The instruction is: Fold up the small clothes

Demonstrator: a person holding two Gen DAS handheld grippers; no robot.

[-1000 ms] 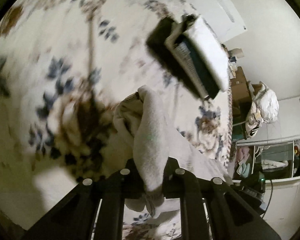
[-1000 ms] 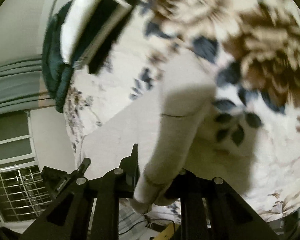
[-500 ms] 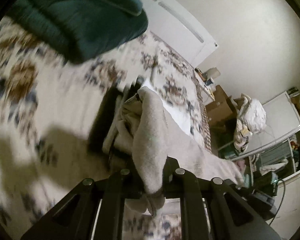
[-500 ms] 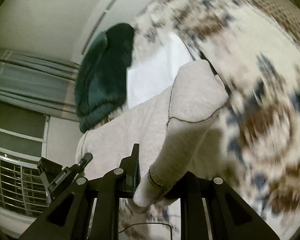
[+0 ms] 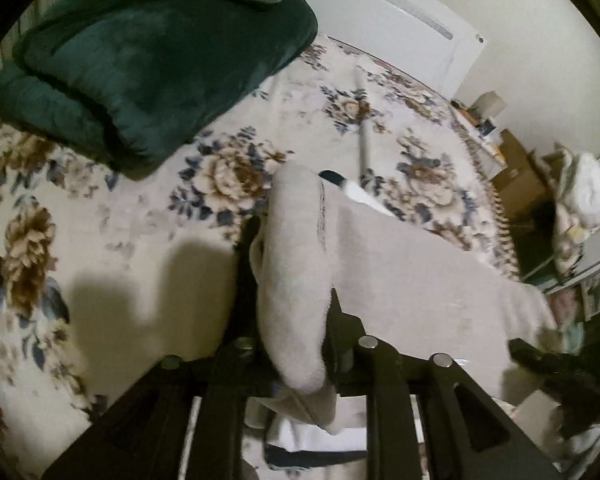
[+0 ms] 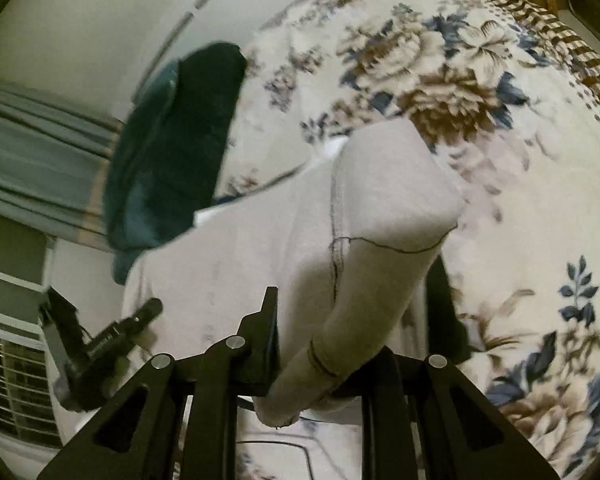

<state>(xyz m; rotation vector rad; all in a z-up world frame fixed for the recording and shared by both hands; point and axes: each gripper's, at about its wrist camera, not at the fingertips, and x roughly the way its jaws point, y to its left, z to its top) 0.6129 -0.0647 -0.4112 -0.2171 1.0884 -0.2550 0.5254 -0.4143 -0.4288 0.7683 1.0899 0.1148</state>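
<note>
Garment (image 5: 400,280) spans between my two grippers, lifted above the floral bedspread (image 5: 100,220), its long axis running from one clamp to the other. My left gripper (image 5: 296,344) is pinched on one bunched end, my right gripper (image 6: 324,364) on the other. Neither is nearer; I judge the fold needs both moving together toward the bed's middle.

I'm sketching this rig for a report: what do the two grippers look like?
Both are matte black. The left gripper and right gripper each show angular linkage bars with triangular cut-outs and four round silver pins. From the right wrist view, the left unit's black body carries small white lettering, too blurred to read. No sleeves visible.
</note>
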